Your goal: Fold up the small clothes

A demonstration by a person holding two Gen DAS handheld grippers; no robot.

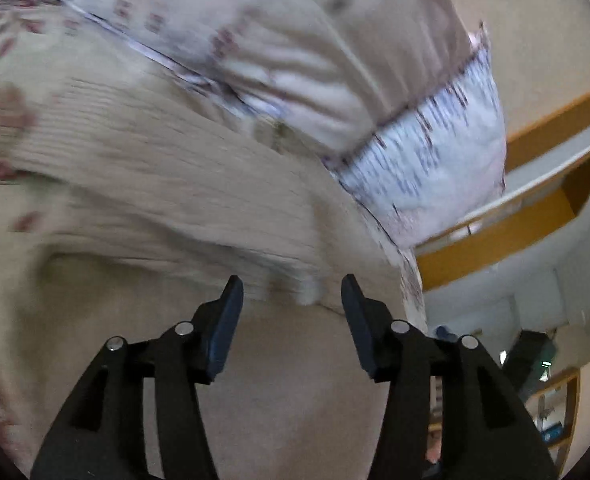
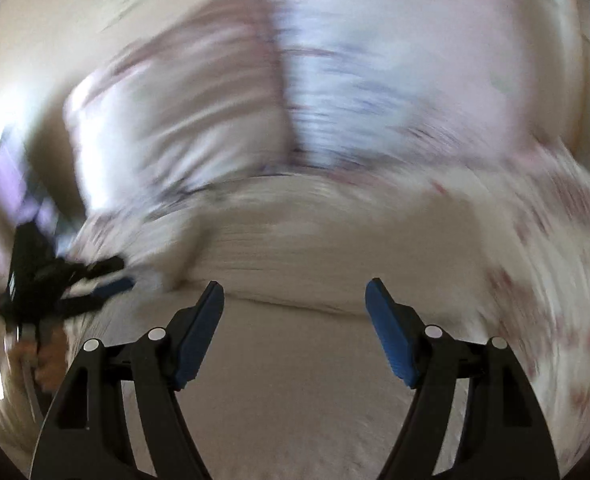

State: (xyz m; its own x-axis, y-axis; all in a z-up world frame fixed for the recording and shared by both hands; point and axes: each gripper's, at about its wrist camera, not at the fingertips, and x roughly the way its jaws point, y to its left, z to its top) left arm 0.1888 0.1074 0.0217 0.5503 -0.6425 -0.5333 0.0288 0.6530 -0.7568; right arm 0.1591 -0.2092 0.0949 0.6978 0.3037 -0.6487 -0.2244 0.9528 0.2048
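Note:
A small beige ribbed garment [image 1: 167, 176] with faint red flower prints lies crumpled on a beige surface [image 1: 287, 380], just ahead of my left gripper [image 1: 292, 292], which is open and empty. In the right wrist view the same ribbed garment [image 2: 315, 224] lies just beyond my right gripper [image 2: 295, 296], open and empty. My left gripper [image 2: 75, 280] shows blurred at the left edge of that view, beside the garment's left end. Both views are motion-blurred.
A pale pillow with a blue-white printed end [image 1: 427, 160] lies behind the garment; it also shows in the right wrist view [image 2: 335, 92]. A yellow and grey bed frame or shelf [image 1: 535, 208] and dark room items [image 1: 531, 356] are at the right.

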